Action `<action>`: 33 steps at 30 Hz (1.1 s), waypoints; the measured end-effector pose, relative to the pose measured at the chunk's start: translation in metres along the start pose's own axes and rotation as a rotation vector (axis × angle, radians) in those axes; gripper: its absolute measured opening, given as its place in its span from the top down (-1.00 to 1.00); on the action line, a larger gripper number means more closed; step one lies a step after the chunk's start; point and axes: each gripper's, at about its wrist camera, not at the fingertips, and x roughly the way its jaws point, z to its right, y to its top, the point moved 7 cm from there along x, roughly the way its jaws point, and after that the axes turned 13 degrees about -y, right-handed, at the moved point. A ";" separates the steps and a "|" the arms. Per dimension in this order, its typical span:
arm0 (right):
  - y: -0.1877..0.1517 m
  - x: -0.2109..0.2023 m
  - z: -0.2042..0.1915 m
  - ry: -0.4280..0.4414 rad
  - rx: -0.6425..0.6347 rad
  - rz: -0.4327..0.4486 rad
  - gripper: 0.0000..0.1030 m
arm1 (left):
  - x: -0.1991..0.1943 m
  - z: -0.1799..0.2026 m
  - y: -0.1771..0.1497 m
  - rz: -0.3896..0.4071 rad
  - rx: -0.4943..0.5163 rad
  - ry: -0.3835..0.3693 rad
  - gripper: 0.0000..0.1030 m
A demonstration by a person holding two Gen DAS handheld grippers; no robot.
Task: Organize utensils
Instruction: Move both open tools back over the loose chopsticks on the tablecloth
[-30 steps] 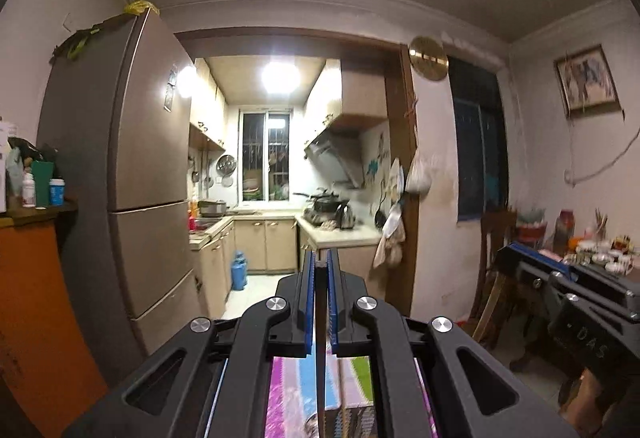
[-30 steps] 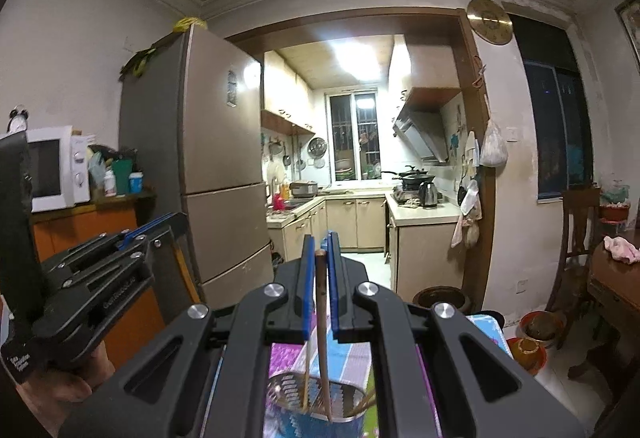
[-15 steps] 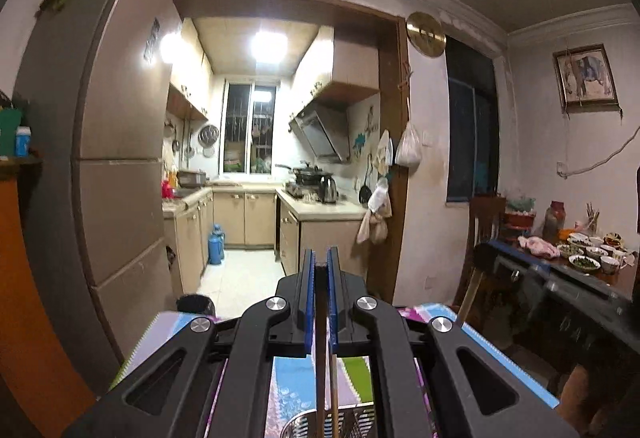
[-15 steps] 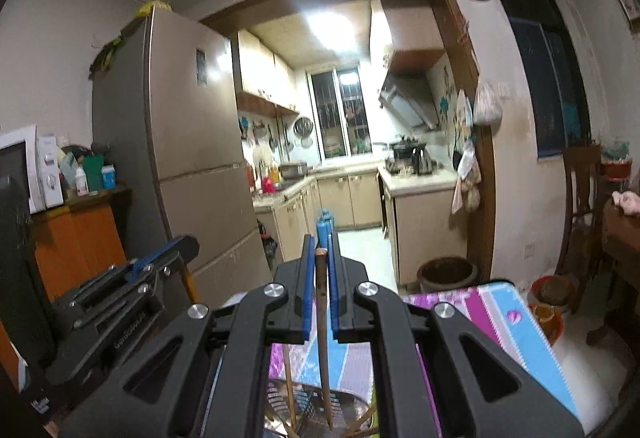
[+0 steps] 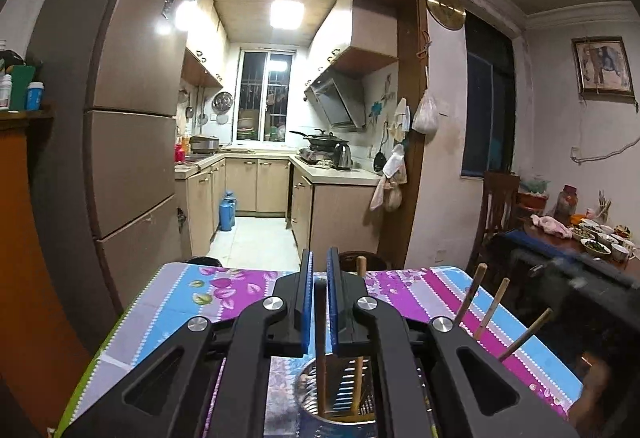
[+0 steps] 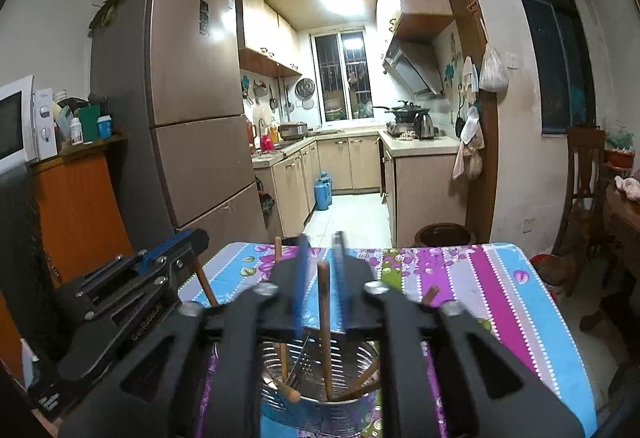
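1. A brown wooden chopstick (image 6: 325, 322) stands upright between the right gripper's (image 6: 321, 270) opening jaws, its tip in the perforated steel utensil holder (image 6: 320, 390).
2. The left gripper (image 5: 319, 302) is clamped on another wooden chopstick (image 5: 320, 354) over that holder.
3. The holder sits on a striped floral tablecloth (image 6: 472, 278).

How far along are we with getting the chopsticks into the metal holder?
Done: several chopsticks already stand in the metal holder. In hand: the right hand-held gripper is opening around a chopstick whose tip is inside the holder; the left hand-held gripper is shut on another chopstick above it. Left: release both.
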 end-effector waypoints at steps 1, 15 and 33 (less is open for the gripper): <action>0.004 -0.006 0.003 0.000 -0.001 0.013 0.64 | -0.004 -0.001 0.004 0.011 0.000 0.004 0.86; 0.029 -0.191 0.102 -0.097 -0.053 0.219 0.17 | -0.195 -0.014 0.058 0.169 0.038 0.084 0.52; -0.218 -0.269 0.116 -0.223 -0.116 -0.156 0.12 | -0.349 -0.007 -0.235 -0.270 0.124 0.286 0.47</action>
